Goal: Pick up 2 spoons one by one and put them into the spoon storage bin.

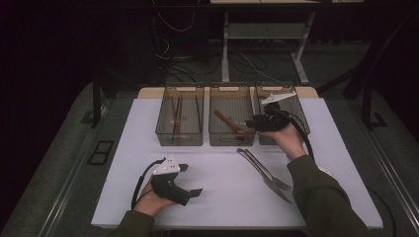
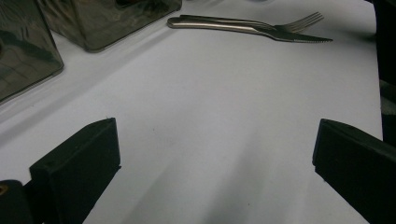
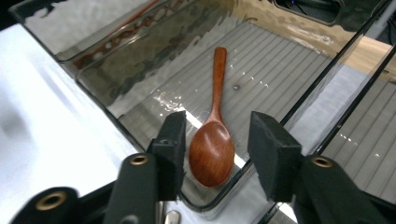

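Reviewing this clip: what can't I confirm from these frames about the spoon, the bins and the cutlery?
- Wooden spoon: in the high view, the right gripper and hand cover its bowl.
- Left bin: its contents are dim and too small there.
- Fork and knife: touching or apart, unclear.

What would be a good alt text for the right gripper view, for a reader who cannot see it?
A wooden spoon lies in a clear bin, between the open black jaws of the right gripper, which do not touch it. The white table shows at the left.
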The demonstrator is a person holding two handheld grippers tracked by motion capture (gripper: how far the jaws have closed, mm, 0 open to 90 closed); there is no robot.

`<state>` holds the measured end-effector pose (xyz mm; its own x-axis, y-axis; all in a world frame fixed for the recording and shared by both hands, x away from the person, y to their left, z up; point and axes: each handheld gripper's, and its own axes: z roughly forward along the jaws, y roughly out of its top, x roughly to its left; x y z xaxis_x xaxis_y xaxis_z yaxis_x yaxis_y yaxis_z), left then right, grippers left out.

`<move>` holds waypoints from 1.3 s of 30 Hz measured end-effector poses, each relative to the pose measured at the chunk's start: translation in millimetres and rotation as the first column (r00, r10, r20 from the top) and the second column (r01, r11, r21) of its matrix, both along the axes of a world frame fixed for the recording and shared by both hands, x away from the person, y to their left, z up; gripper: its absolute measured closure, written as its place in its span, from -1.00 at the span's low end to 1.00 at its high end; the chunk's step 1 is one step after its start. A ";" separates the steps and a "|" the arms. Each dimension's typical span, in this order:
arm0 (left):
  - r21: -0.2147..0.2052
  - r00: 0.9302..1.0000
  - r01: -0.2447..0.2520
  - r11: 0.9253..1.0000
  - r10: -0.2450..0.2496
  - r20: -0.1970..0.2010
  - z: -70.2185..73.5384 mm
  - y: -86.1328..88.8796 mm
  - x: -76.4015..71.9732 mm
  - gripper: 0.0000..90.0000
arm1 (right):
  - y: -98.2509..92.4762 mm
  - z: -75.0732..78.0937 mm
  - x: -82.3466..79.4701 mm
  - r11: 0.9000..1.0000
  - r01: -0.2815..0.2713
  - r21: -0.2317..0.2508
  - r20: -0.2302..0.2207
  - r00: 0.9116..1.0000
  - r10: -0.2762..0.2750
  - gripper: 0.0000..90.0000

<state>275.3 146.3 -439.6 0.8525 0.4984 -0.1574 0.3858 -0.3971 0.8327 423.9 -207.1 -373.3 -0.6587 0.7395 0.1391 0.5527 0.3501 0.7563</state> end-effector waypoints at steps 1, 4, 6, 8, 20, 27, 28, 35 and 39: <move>-0.002 1.000 -0.001 1.000 0.001 0.000 -0.1 0.1 0.1 -1.00 | -1.9 0.3 -1.6 1.000 -0.008 0.008 0.003 1.000 0.008 0.19; 0.001 1.000 -0.001 1.000 0.001 0.001 -0.1 0.3 0.4 -1.00 | -7.0 1.0 -6.4 0.999 -0.042 0.032 0.010 0.999 0.042 0.10; 0.000 1.000 -0.001 1.000 0.001 0.001 0.0 0.5 0.6 -1.00 | -10.4 1.1 -10.0 0.997 -0.063 0.036 0.015 0.998 0.062 0.04; 0.001 1.000 -0.002 1.000 0.002 0.001 0.0 0.8 0.7 -1.00 | -13.8 1.0 -14.1 0.995 -0.082 0.047 0.020 0.996 0.082 -0.01; -0.003 1.000 -0.010 1.000 0.010 0.002 -0.1 1.2 0.7 -1.00 | -37.3 1.0 -38.9 0.990 -0.128 0.063 0.044 0.991 0.125 -0.13; 0.000 1.000 -0.009 1.000 0.009 0.005 0.4 2.1 0.5 -1.00 | -54.8 -1.0 -52.5 0.990 -0.124 0.063 0.038 0.992 0.122 -0.13; 0.000 1.000 -0.009 1.000 0.009 0.004 0.3 2.0 0.5 -1.00 | -57.1 -1.7 -54.2 0.990 -0.124 0.062 0.037 0.992 0.122 -0.13; -0.001 1.000 -0.011 1.000 0.011 0.004 0.2 2.2 0.4 -1.00 | -70.8 -6.2 -65.3 0.991 -0.117 0.067 0.029 0.993 0.116 -0.14; 0.001 1.000 -0.012 1.000 0.012 0.003 0.0 2.2 0.3 -1.00 | -79.9 -9.6 -70.4 0.992 -0.108 0.071 0.026 0.994 0.106 -0.14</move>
<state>275.6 148.5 -439.5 0.8469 0.5089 -0.1540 0.3880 -0.3934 0.8335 353.5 -287.0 -382.9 -0.7371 0.6531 0.1737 0.4975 0.3504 0.7936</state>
